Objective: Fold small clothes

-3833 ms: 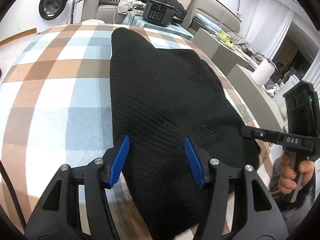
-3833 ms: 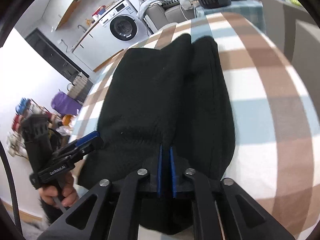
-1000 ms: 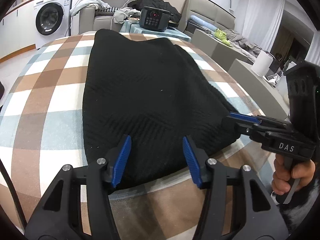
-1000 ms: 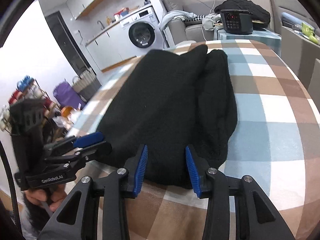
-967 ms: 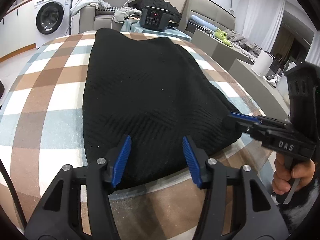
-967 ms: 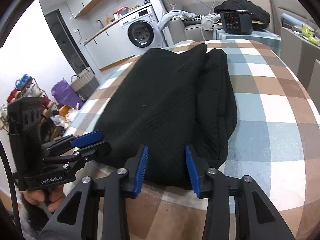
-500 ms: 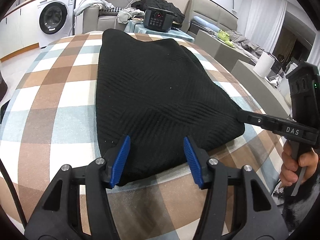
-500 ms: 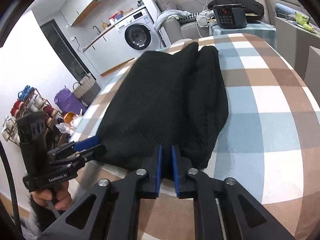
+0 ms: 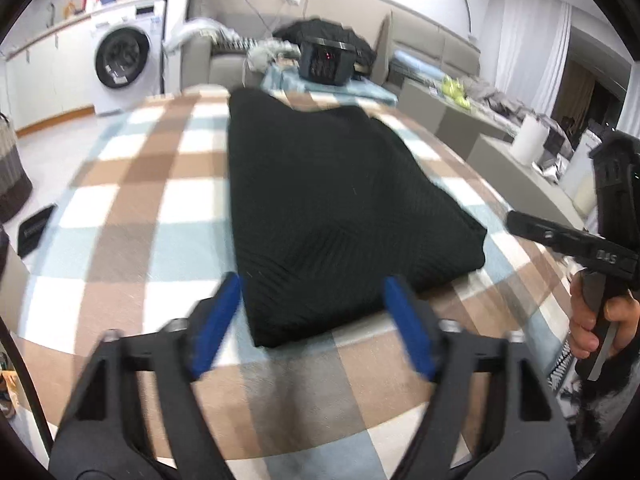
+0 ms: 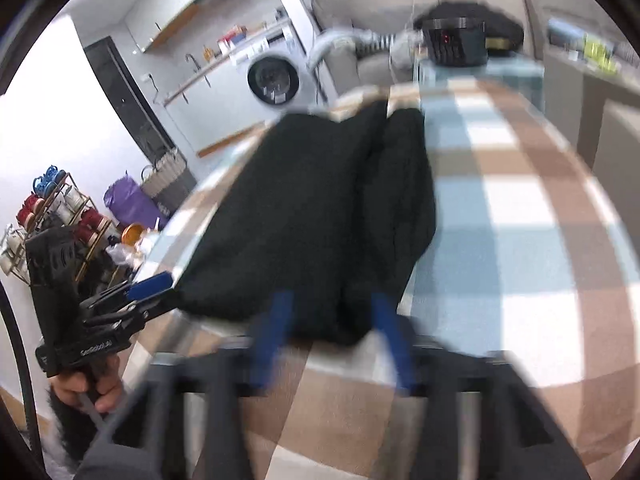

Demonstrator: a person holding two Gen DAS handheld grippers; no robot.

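Note:
A black knit garment (image 9: 332,208) lies folded lengthways on the checked tablecloth (image 9: 132,200). My left gripper (image 9: 316,320) hovers just in front of its near edge, jaws opening wide, with nothing pressed between the blue pads (image 9: 218,314). In the right wrist view the same garment (image 10: 320,216) runs away from me, and my right gripper (image 10: 332,336) sits at its near end, blurred, jaws opening and clear of the cloth. Each gripper shows in the other's view, held in a hand: the right gripper (image 9: 516,222) and the left gripper (image 10: 160,292).
A black appliance (image 9: 326,64) stands on a small table beyond the far end. A washing machine (image 9: 124,64) and a sofa (image 9: 208,64) stand behind. A paper roll (image 9: 530,142) and grey furniture lie to the right; a woven basket (image 9: 12,176) sits on the floor at left.
Both grippers have pulled back off the garment's near edge and a little upward. The right jaws shut half a second ago and now stand apart; the left jaws have spread wider.

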